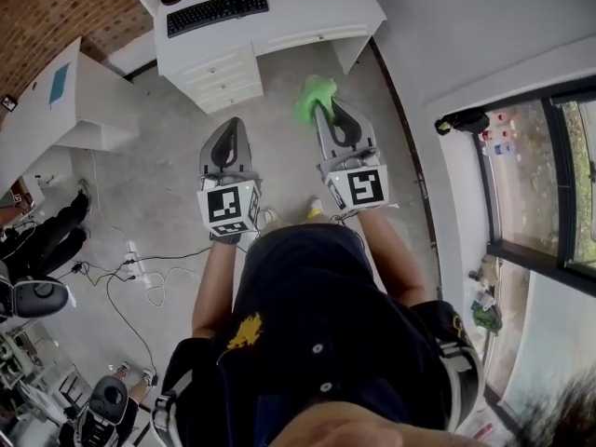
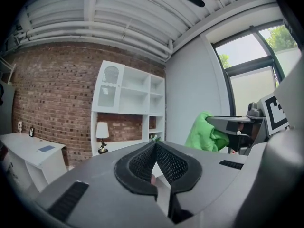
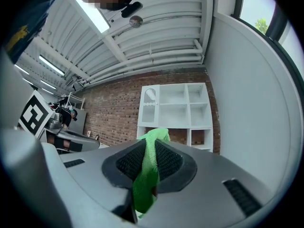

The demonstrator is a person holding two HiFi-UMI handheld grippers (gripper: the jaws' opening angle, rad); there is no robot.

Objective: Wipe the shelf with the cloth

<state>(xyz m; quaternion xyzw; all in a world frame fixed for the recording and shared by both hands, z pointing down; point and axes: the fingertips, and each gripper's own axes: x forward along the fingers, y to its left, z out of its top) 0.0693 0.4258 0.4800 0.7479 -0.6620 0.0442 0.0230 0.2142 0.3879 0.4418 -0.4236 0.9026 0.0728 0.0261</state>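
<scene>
A bright green cloth hangs bunched from my right gripper, which is shut on it above the grey floor. In the right gripper view the cloth runs down between the closed jaws of the right gripper. My left gripper is level with it to the left, jaws together and holding nothing; its tips meet in the left gripper view, where the cloth shows to the right. The white shelf unit stands ahead against a brick wall, some way off from both grippers.
A white desk with a black keyboard, a lamp and drawers lies ahead. A second white table is on the left. Cables and a power strip trail on the floor; a window is right.
</scene>
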